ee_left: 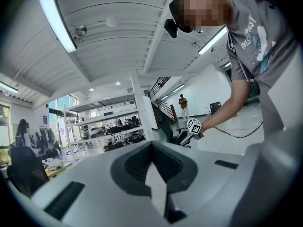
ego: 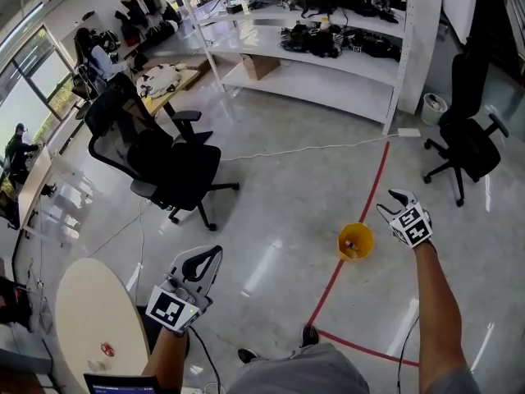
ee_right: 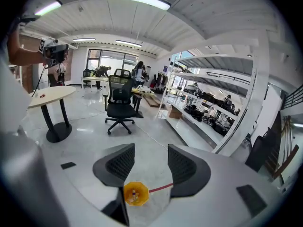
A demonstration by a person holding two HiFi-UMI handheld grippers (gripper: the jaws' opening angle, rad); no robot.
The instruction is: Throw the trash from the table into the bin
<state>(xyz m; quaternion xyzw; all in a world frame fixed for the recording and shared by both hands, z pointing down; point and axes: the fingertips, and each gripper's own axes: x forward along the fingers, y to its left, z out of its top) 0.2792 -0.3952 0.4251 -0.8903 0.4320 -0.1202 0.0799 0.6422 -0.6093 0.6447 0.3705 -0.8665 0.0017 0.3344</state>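
The bin [ego: 355, 241] is yellow-orange, with small pale bits showing inside it. The floor [ego: 279, 220] around it is glossy pale grey, crossed just beside the bin by a thin red tape line [ego: 373, 189]. The right tool [ego: 394, 203], near the bin, is white with black pads, and its cube [ego: 410, 225] bears black-and-white square markers. The left tool [ego: 203, 261], well apart from the bin, has the same white body, black pads and a black-and-white cube [ego: 171, 309]. Farther from the bin are a black office chair [ego: 168, 167], a cream tabletop [ego: 86, 310] carrying a small red thing [ego: 107, 350], and a white shelf rack [ego: 316, 84]
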